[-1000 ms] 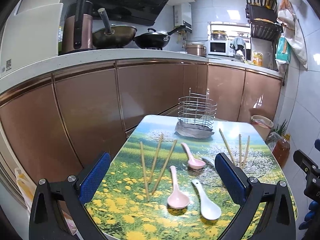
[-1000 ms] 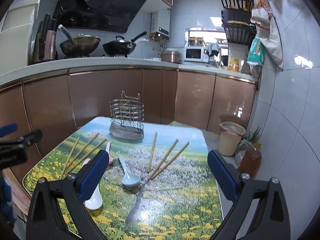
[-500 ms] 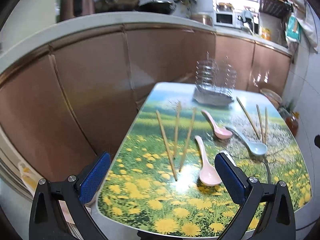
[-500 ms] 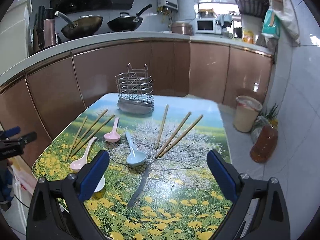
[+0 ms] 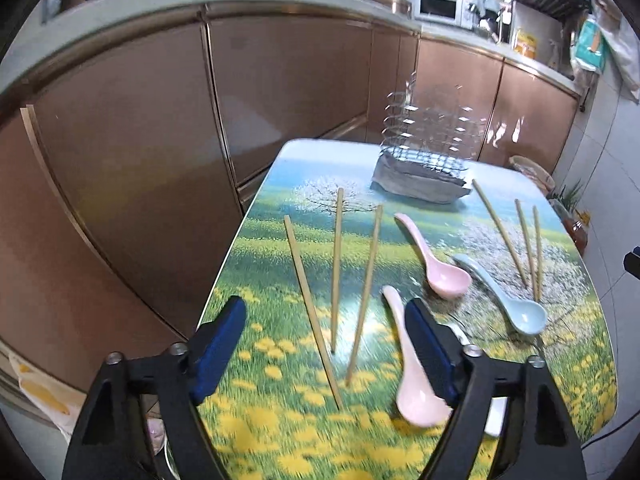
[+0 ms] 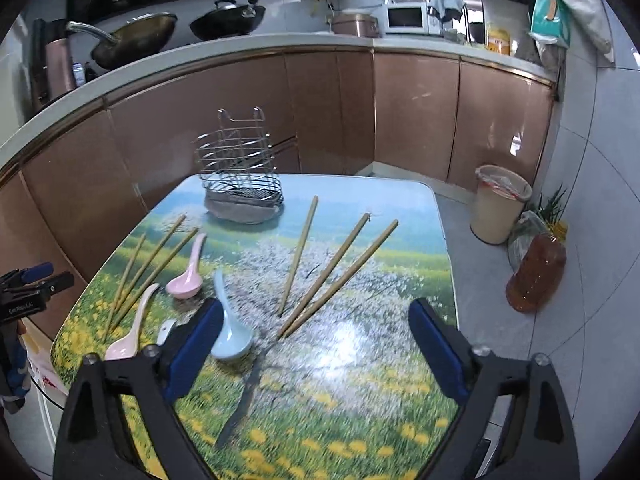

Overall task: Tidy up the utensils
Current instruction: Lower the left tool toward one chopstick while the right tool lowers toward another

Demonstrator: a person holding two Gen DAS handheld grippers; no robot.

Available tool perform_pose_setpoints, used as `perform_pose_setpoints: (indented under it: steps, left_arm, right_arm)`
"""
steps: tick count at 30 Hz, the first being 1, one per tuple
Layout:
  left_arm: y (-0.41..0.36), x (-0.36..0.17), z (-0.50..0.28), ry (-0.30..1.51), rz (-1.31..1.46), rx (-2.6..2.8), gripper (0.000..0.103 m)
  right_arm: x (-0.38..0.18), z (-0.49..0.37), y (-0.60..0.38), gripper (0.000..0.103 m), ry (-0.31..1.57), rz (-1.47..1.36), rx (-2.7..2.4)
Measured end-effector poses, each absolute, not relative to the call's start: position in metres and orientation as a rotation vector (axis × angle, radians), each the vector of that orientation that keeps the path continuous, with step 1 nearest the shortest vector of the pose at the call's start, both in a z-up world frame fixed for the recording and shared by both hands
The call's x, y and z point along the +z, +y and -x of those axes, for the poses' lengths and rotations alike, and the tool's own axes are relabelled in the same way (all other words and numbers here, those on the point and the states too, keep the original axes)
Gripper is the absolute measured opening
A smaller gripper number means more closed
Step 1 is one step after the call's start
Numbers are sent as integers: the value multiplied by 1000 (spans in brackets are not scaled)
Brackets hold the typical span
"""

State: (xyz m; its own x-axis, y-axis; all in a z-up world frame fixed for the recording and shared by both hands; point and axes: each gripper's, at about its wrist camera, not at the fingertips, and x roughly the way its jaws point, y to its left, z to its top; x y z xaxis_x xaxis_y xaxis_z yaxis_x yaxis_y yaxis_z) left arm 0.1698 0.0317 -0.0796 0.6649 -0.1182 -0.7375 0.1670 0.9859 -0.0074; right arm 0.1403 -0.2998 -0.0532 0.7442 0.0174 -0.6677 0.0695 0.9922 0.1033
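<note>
Left gripper (image 5: 326,350) and right gripper (image 6: 316,350): jaws just narrowing, still apart, nothing gripped. Chopsticks (image 5: 337,264) and spoons (image 5: 436,258) lie on table (image 6: 340,408); wire holder (image 6: 240,176) at 11 o'clock.

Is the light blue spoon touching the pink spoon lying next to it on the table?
Apart. In the right wrist view, a strip of tablecloth shows between the light blue spoon and the pink spoon; the left wrist view shows a gap too.
</note>
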Motion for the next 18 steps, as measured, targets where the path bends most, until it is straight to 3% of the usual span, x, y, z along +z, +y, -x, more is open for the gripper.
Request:
perform_pose_setpoints:
  steps: [3, 5, 9, 15, 18]
  left_arm:
    - [38, -85, -214, 901, -44, -173, 69]
    - [43, -93, -245, 960, -27, -167, 63]
    - [50, -109, -297, 1065, 21, -149, 50]
    - [22, -119, -342, 1148, 27, -249, 43]
    - [2, -128, -362, 1186, -23, -266, 43]
  right_arm:
    - [-51, -171, -315, 58, 780, -146, -33]
    - [-52, -195, -329, 54, 825, -176, -40]
    - [-62, -235, -356, 53, 911, -245, -52]
    - [-94, -282, -383, 52, 1049, -324, -41]
    - [-113, -302, -396, 43, 1123, -368, -61]
